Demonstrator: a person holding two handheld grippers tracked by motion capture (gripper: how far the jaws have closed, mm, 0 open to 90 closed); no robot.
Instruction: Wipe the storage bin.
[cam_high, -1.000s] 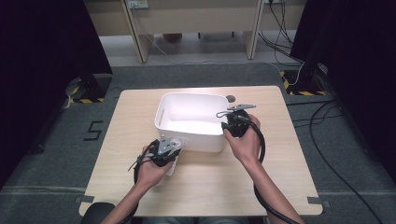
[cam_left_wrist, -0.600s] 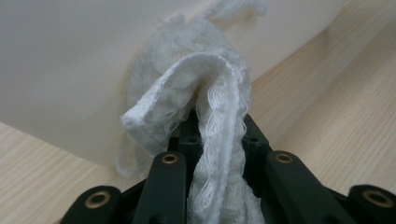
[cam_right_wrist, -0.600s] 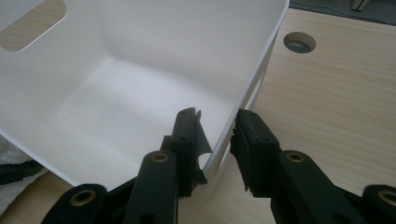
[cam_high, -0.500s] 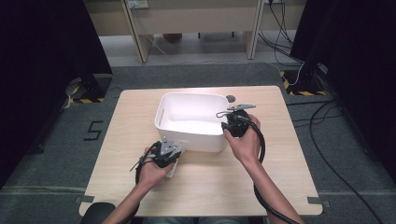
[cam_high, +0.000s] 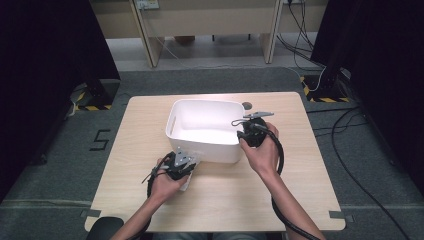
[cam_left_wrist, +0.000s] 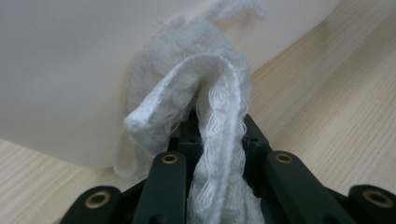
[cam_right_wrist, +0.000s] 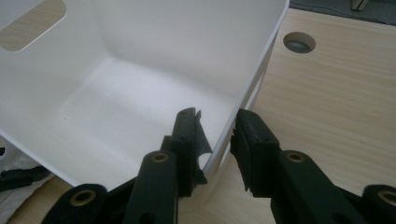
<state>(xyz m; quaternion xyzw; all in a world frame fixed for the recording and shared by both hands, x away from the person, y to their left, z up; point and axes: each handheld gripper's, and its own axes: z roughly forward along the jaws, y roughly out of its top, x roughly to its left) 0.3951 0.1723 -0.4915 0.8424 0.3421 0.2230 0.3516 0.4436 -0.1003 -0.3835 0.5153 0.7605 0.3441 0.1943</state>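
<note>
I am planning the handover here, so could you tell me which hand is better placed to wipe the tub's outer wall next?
The left. The left gripper is shut on the white cloth, which lies against the white tub's outer wall. The right gripper straddles the tub's rim, steadying it.

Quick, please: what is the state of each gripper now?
Left gripper: shut on the white cloth.
Right gripper: shut on the white tub's wall.
</note>
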